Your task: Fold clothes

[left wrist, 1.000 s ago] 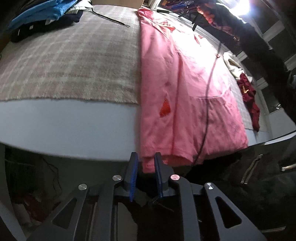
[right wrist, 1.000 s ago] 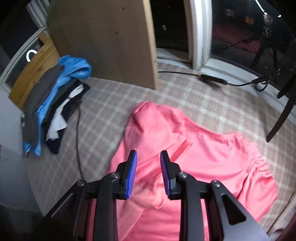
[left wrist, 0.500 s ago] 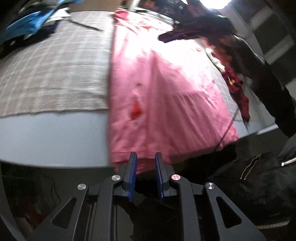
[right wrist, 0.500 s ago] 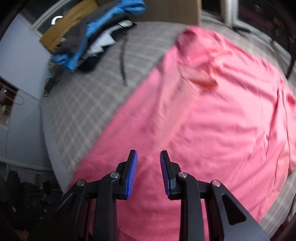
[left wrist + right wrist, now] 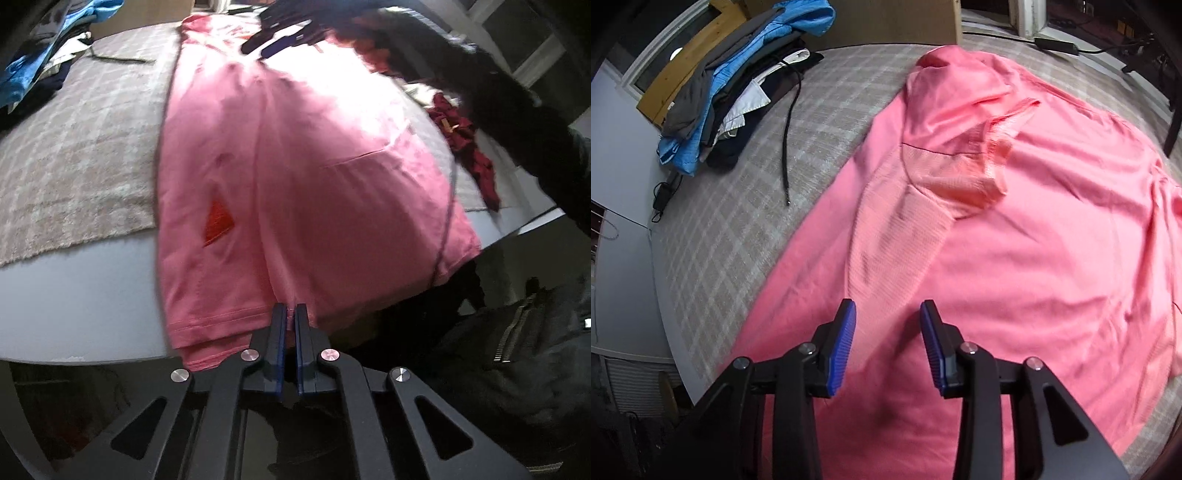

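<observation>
Clothes pile (image 5: 738,85): seen at 10 o'clock in the right wrist view; blue, grey, black and white garments are stacked on the checked blanket (image 5: 738,206).
Cord (image 5: 786,147): a dark cord is laid from the pile across the blanket, just beside the shirt's left edge.
Table edge (image 5: 81,295): a pale, bare rim is shown at 8 o'clock in the left wrist view, below the blanket's fringe.
Pink shirt (image 5: 314,177): spread flat over the blanket, collar at 12 o'clock; the hem is draped over the table edge at 6 o'clock. A red patch (image 5: 218,221) is seen on its left part.
Left gripper (image 5: 290,314): clamped tight on the pink shirt's hem at 6 o'clock; only a sliver of cloth is seen between the blue pads.
Right gripper (image 5: 887,317): held wide apart above the pink shirt (image 5: 1034,258); nothing is gripped.
Dark red garment (image 5: 469,147): lies at 3 o'clock, right of the shirt.
Sleeve (image 5: 517,110): a dark, blurred sleeve is extended over the shirt's upper right.
</observation>
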`<state>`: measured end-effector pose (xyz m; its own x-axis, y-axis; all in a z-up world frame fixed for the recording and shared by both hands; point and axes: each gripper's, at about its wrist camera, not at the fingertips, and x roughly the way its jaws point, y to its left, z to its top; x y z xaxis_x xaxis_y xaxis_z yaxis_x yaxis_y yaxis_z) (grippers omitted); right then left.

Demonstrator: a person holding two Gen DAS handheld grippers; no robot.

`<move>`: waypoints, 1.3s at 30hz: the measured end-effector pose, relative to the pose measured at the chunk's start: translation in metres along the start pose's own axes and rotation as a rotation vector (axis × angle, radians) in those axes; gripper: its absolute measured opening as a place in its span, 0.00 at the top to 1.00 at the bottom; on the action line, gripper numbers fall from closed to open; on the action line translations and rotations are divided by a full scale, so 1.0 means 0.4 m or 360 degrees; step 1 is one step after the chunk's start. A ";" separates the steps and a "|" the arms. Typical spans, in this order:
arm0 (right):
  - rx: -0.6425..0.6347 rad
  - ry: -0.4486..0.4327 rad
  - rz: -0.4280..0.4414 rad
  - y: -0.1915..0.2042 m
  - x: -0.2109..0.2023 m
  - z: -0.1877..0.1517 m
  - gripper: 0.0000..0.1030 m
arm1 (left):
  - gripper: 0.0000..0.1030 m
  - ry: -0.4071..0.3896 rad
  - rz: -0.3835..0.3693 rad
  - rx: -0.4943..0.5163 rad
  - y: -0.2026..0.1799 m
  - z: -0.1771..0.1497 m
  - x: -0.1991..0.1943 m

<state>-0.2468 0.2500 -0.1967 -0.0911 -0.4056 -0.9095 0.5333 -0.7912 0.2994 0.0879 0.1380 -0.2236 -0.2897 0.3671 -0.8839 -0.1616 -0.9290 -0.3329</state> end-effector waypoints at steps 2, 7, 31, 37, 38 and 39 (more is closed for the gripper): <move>-0.0036 0.0003 -0.0024 0.009 0.010 0.004 0.65 | 0.97 -0.0018 -0.0015 0.0056 -0.024 0.004 -0.008; -0.0117 0.0011 -0.0110 0.029 0.020 0.005 0.65 | 0.95 0.0046 -0.0198 0.0138 -0.082 0.003 0.033; -0.0038 -0.0310 -0.0205 -0.050 -0.172 0.376 0.64 | 0.98 -0.0037 0.0122 -0.0204 0.132 0.017 -0.010; -0.0036 -0.0204 -0.0257 -0.078 -0.012 0.560 0.58 | 0.98 -0.0026 0.0034 -0.0222 0.140 0.015 -0.009; -0.0035 -0.0176 -0.0265 -0.082 0.021 0.583 0.58 | 0.98 -0.0022 0.0034 -0.0229 0.143 0.014 -0.003; -0.0038 -0.0147 -0.0278 -0.086 0.052 0.601 0.58 | 0.98 -0.0020 0.0026 -0.0237 0.143 0.019 -0.001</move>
<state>-0.4693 0.1586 -0.1566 -0.2601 -0.3039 -0.9165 0.5222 -0.8426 0.1312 0.0715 0.0850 -0.2399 -0.3034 0.3514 -0.8857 -0.0153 -0.9312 -0.3642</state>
